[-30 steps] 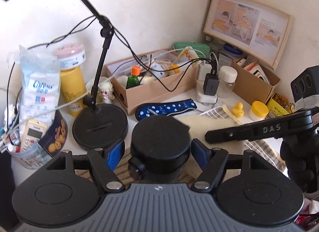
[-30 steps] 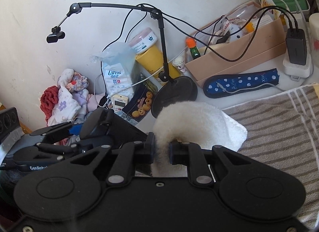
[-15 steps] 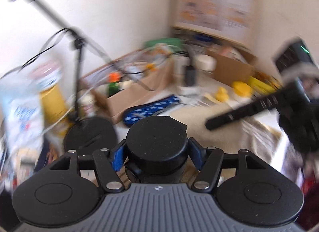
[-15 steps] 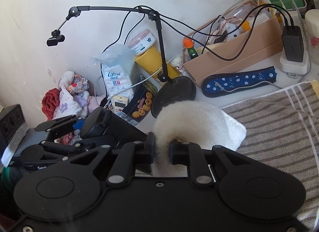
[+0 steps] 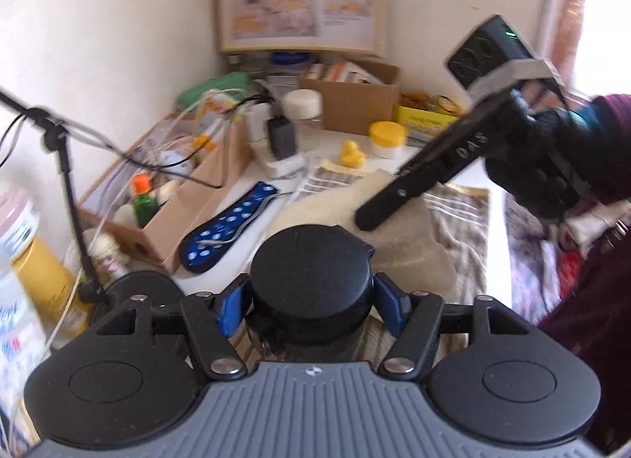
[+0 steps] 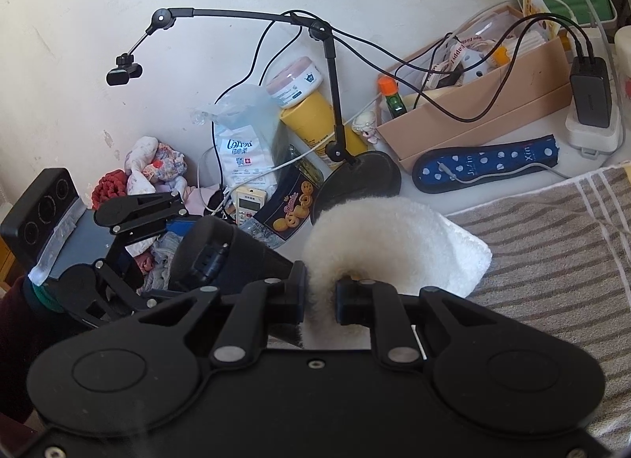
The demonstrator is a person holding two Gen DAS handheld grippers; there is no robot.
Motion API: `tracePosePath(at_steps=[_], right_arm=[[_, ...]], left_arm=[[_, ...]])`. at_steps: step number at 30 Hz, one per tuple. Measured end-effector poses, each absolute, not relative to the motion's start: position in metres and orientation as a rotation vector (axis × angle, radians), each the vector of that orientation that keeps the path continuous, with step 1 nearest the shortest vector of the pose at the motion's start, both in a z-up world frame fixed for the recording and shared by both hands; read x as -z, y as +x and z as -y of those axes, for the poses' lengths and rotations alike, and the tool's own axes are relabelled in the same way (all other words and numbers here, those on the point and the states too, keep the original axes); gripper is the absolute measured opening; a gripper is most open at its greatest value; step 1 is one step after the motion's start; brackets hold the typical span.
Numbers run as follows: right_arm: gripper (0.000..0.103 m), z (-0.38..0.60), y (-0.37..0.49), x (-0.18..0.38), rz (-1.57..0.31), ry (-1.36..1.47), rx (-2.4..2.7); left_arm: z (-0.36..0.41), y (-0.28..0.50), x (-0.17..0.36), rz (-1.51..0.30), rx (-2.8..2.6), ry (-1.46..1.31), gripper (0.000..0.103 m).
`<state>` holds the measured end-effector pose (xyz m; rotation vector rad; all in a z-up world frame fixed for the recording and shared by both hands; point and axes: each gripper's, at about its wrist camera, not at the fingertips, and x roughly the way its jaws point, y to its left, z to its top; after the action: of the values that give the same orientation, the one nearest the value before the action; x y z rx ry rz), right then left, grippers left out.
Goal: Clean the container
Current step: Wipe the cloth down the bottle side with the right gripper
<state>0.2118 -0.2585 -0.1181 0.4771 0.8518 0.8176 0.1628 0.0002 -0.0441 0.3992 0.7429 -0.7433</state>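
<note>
Landmark: striped grey-brown towel (image 6: pixel 552 253) spread on the white tabletop (image 5: pixel 236 198).

Far left of the towel: yellow cylindrical canister (image 6: pixel 319 119) with a pink-lidded white tub (image 6: pixel 294 81) resting on it; clear plastic pack of cotton pads (image 6: pixel 246 138); white remote control (image 6: pixel 249 200); black desk stand with round base (image 6: pixel 357 182) and thin jointed arm.

Left of the towel, held off it: black cylindrical container with round lid (image 5: pixel 311 278). Left gripper (image 5: pixel 311 306) is clenched on it, blue fingertips (image 5: pixel 229 310) pressed to both sides just under the lid.

Behind the towel's left edge: long tan cardboard box (image 6: pixel 485 119) holding a green bottle with orange cap (image 6: pixel 390 97); navy white-dotted fabric strip (image 6: pixel 485 162) lying in front of the box.

On the towel's left part: fluffy cream-white cloth (image 6: pixel 394 245). Right gripper (image 6: pixel 320 302) is clamped tight on a fold of it, just beside the container.

Behind the towel: black plug adapter (image 5: pixel 280 136) in a white socket block; yellow rubber duck (image 5: pixel 352 154); yellow-lidded small jar (image 5: pixel 387 138); framed photo print (image 5: pixel 299 4) against the wall.
</note>
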Motion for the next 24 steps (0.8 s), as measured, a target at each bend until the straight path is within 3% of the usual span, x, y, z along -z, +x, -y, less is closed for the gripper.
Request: tracePosePath(at_steps=[12,24], right_arm=[[0.013,0.251,0.210,0.092,-0.784,0.432,-0.891],[0.013,0.224,0.210,0.078,-0.787,0.230,-0.933]], left_arm=[[0.013,0.142,0.046,-0.693,0.382,0.212,0.071],[-0.003,0.150,0.050,-0.675,0.508,0.261,0.069]])
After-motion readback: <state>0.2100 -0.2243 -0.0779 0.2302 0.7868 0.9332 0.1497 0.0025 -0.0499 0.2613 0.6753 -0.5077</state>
